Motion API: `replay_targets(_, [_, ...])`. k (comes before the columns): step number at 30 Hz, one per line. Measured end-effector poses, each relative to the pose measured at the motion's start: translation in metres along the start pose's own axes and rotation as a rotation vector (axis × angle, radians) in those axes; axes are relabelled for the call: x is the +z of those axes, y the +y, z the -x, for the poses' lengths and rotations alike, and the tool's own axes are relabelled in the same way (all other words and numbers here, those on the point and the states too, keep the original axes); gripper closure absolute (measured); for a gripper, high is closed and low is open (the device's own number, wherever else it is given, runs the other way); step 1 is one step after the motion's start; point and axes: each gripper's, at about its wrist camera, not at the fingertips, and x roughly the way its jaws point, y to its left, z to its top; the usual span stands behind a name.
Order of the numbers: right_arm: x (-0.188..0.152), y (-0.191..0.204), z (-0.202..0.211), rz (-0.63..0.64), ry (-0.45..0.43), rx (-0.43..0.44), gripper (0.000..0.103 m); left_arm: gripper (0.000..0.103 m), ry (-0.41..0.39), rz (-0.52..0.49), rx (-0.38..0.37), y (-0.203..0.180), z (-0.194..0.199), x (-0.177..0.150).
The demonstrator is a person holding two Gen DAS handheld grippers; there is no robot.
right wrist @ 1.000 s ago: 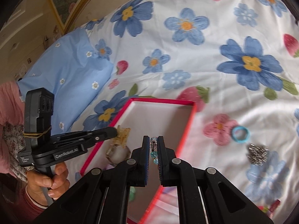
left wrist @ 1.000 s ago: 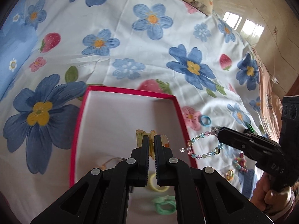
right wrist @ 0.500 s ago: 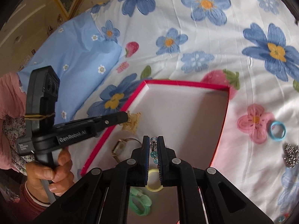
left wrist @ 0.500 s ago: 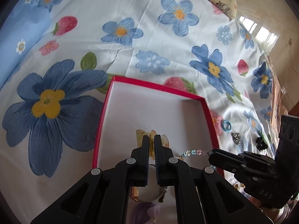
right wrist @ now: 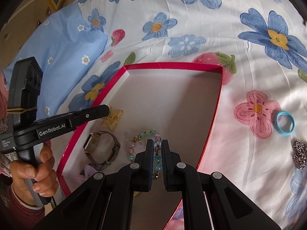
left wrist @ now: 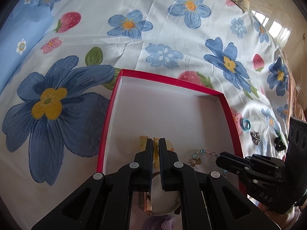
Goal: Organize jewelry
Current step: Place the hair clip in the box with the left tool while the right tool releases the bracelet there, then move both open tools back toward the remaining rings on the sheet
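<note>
A red-rimmed box (left wrist: 167, 77) (right wrist: 172, 65) with a white inside lies on the flowered bedsheet. My left gripper (left wrist: 155, 143) is shut on a yellow translucent hair clip (left wrist: 143, 141) (right wrist: 113, 119), held low over the box's near left part. My right gripper (right wrist: 157, 145) is shut on a pastel bead bracelet (right wrist: 145, 134) (left wrist: 199, 153), whose loop rests on the box floor. A gold watch (right wrist: 99, 147) (left wrist: 147, 204) lies in the box beside the bracelet.
On the sheet right of the box lie a blue ring (right wrist: 285, 123) (left wrist: 245, 124), a silver chain pile (right wrist: 300, 154) (left wrist: 255, 137) and a black-green piece (left wrist: 279, 141). A light-blue pillow (right wrist: 63, 44) lies at the left. A lilac item (left wrist: 159, 222) sits in the box's near end.
Both grippers have moved forward and lower into the box. The bracelet's loop now rests on the box floor next to the watch. The clip stays clamped.
</note>
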Motion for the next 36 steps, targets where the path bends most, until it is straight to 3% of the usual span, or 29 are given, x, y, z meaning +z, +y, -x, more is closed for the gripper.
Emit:
replay_targets(8, [0.000,0.003,-0.004,0.017,0.013,-0.008,0.091,0.095,0.006,-0.031,0.016,-0.007,0.000,-0.001])
replay_targets(12, [0.000,0.002,-0.004,0.010,0.016,-0.001,0.090,0.085,0.008,-0.034,0.023,-0.008,-0.001,-0.001])
replay_targets(15, [0.000,0.002,-0.003,0.004,0.014,0.010,0.085,0.084,0.011,-0.035,0.028,-0.009,-0.002,-0.001])
replay_targets(17, [0.000,0.003,0.000,0.001,0.007,0.017,0.076,0.083,0.012,-0.036,0.028,-0.009,-0.002,-0.001])
replay_targets(20, [-0.001,0.003,0.006,-0.005,-0.004,0.022,0.073,0.080,0.013,-0.034,0.025,-0.010,-0.001,-0.001])
replay_targets(24, [-0.002,0.003,0.018,-0.015,-0.025,0.033,0.069,0.067,0.006,-0.032,0.028,-0.010,0.002,-0.001])
replay_targets(29, [-0.004,0.003,0.038,-0.026,-0.056,0.038,0.064,0.063,-0.014,-0.022,0.023,-0.012,0.016,-0.004])
replay_targets(36, [-0.018,-0.009,0.074,-0.056,-0.104,0.026,0.055,0.046,-0.049,-0.025,0.015,-0.021,0.046,-0.015])
